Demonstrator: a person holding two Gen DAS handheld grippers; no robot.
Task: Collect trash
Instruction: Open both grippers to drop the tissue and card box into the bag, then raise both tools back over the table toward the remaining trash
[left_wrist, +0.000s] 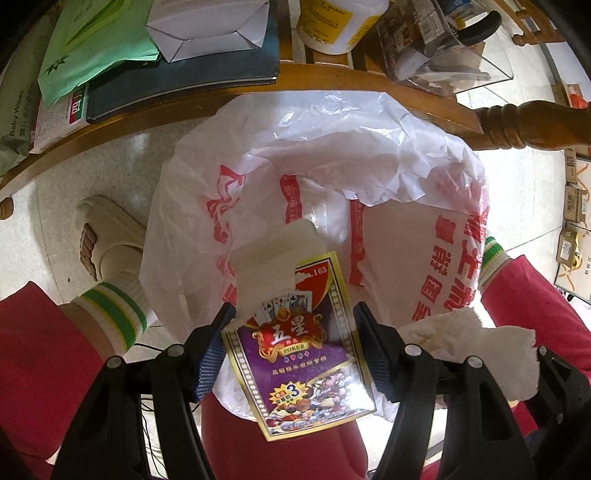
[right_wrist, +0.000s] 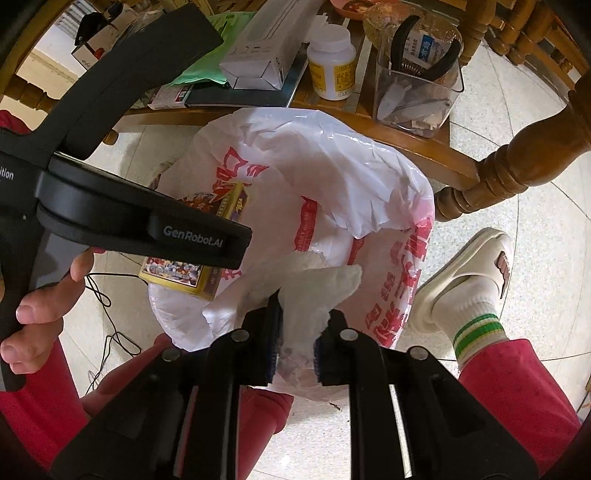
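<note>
A white plastic bag with red print (left_wrist: 332, 177) lines a bin on the floor, mouth open; it also shows in the right wrist view (right_wrist: 332, 177). My left gripper (left_wrist: 291, 347) is over the bag with a purple poker card box (left_wrist: 295, 354) between its jaws; the jaws look spread and I cannot tell if they pinch it. The box also shows in the right wrist view (right_wrist: 214, 236). My right gripper (right_wrist: 295, 332) is shut on a crumpled white tissue (right_wrist: 314, 291) above the bag's near rim. The tissue also shows in the left wrist view (left_wrist: 472, 347).
A wooden table (left_wrist: 229, 99) stands just beyond the bag, with books, a white box (left_wrist: 210, 29), a pill bottle (right_wrist: 332, 66) and a clear container with pliers (right_wrist: 417, 85). The person's red-trousered legs and slippered feet (right_wrist: 476, 273) flank the bag. A cable (right_wrist: 107, 314) lies on the floor.
</note>
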